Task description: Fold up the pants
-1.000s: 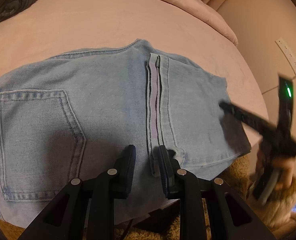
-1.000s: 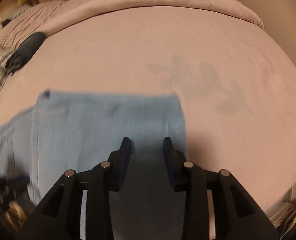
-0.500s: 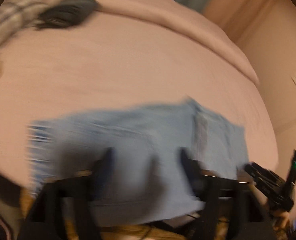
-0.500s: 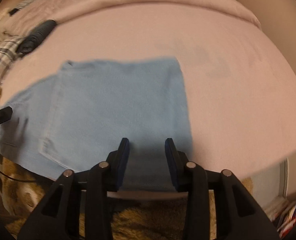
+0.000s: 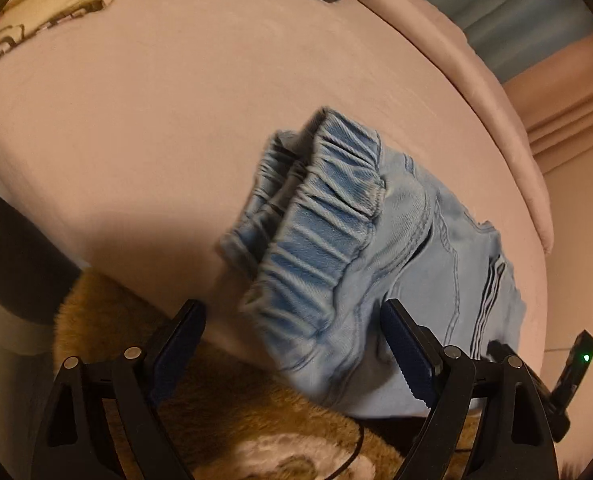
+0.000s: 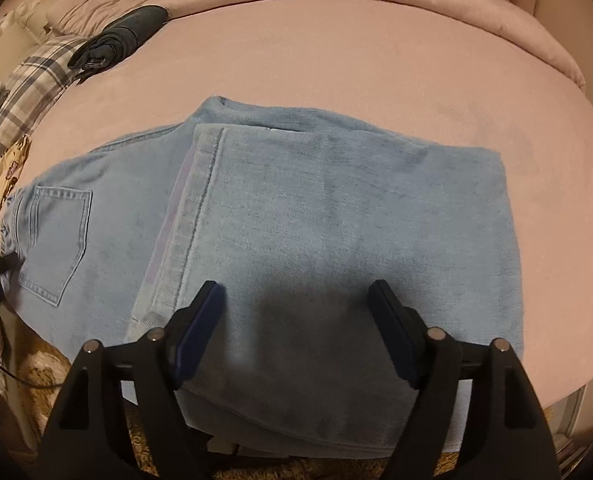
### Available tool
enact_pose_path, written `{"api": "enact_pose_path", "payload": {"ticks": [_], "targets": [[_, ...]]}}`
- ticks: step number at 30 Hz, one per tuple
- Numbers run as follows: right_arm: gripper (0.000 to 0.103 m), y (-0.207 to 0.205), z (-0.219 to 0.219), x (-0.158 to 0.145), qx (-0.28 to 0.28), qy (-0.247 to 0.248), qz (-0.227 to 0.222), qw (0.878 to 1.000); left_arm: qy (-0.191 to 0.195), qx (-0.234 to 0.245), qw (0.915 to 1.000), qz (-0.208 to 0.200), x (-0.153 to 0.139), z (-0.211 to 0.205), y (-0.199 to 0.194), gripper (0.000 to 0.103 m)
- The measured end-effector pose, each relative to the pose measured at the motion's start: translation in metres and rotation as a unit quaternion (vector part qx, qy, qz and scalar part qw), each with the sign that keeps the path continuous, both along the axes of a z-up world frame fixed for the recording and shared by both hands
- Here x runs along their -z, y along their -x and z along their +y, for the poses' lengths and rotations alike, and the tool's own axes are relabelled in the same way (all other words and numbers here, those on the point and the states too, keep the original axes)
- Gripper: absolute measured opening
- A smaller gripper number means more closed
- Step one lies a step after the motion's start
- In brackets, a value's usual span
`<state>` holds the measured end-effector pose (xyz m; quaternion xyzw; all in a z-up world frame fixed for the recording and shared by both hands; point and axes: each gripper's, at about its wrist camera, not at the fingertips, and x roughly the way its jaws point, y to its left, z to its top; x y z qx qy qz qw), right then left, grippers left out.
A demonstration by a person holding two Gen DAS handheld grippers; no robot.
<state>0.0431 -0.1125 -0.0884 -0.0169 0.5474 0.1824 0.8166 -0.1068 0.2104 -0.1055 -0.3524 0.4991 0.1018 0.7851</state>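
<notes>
Both grippers empty, jaws just opened wide, nothing between pads. Left gripper (image 5: 292, 350) sits over the elastic waistband (image 5: 316, 236) at 12 o'clock, prob. lining up to grab that end for the next fold. Right gripper (image 6: 296, 328) hovers above the folded leg panel (image 6: 336, 216), denim filling 10 to 2 o'clock ahead. Pants (image 6: 256, 208) lie flat on the pink bed (image 6: 336, 52) near its front edge, legs doubled over the seat, back pocket (image 6: 56, 240) at 9 o'clock.
</notes>
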Motion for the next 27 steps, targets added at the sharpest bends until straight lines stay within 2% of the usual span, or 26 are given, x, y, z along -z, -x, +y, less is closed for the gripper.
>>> {"api": "enact_pose_path", "payload": {"ticks": [5,8,9,10,13,16,19,22,27], "targets": [[0.077,-0.004,0.001,-0.001,0.001,0.002,-0.004,1.000,-0.022,-0.020,0.9996,0.000,-0.005,-0.010,-0.001,0.086],[0.077,0.000,-0.004,-0.001,0.002,0.002,-0.007,1.000,-0.032,-0.023,0.9992,-0.003,-0.010,-0.016,0.002,0.068],[0.077,-0.001,-0.004,-0.001,0.001,0.001,-0.007,1.000,-0.019,-0.021,0.9995,-0.016,-0.012,-0.018,0.002,0.051],[0.077,-0.002,-0.001,0.000,0.001,0.001,-0.007,1.000,-0.011,-0.022,0.9995,-0.020,-0.013,-0.021,0.002,0.048],[0.077,-0.005,0.002,0.000,0.001,0.003,-0.006,1.000,-0.019,-0.030,0.9992,-0.017,-0.013,-0.023,0.002,0.044],[0.077,-0.004,0.000,-0.001,0.002,0.000,-0.008,1.000,-0.010,-0.036,0.9990,-0.025,-0.024,-0.027,0.005,0.031],[0.077,-0.002,-0.004,-0.002,0.003,-0.005,-0.008,1.000,-0.014,-0.029,0.9978,-0.058,-0.051,-0.033,0.003,0.027],[0.077,-0.001,-0.004,-0.002,0.003,-0.007,-0.009,1.000,-0.049,-0.003,0.9945,-0.092,-0.081,-0.049,-0.002,0.026],[0.077,-0.001,-0.002,-0.003,0.006,-0.012,-0.009,1.000,-0.090,0.044,0.9869,-0.127,-0.109,-0.078,-0.016,0.025]]}}
